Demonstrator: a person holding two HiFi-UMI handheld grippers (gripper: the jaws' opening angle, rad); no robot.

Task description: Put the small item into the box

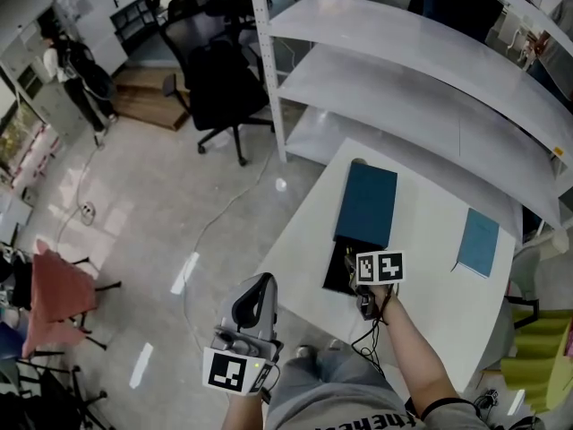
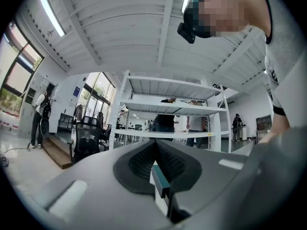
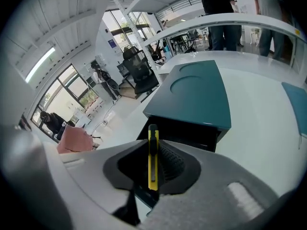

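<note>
Currently, in the head view, you are holding the right gripper [image 1: 372, 278] over the white table [image 1: 430, 312], right at the near end of the teal box [image 1: 365, 202]. Its lid is sitting slid back so that the black inside is showing on your side, and a flat teal piece [image 1: 477, 242] is lying well apart to the right. The left gripper [image 1: 258, 296] is hanging beside the table's near-left edge, over the floor, taking no part. In the left gripper view, that gripper [image 2: 156, 158] is pointing toward the white shelving [image 2: 168, 114]; its jaws are resting together, and I am seeing nothing of the task between them. In the right gripper view, the right gripper [image 3: 154, 150] is clamping a slim yellow utility knife [image 3: 152, 152] edge-on between its ribbed pads. The knife is standing upright, its tip aiming at the box's dark opening [image 3: 184, 137] just ahead, under the lid [image 3: 196, 92]. I am judging the knife to be light, stiff and smooth-sided plastic, so it is likely to pivot or slip in a narrow pinch. You are gripping it across the flat sides near mid-body, which looks the sound place. I cannot tell whether the blade is drawn in, so you are best treating the tip end as sharp while lowering it into the opening.
</note>
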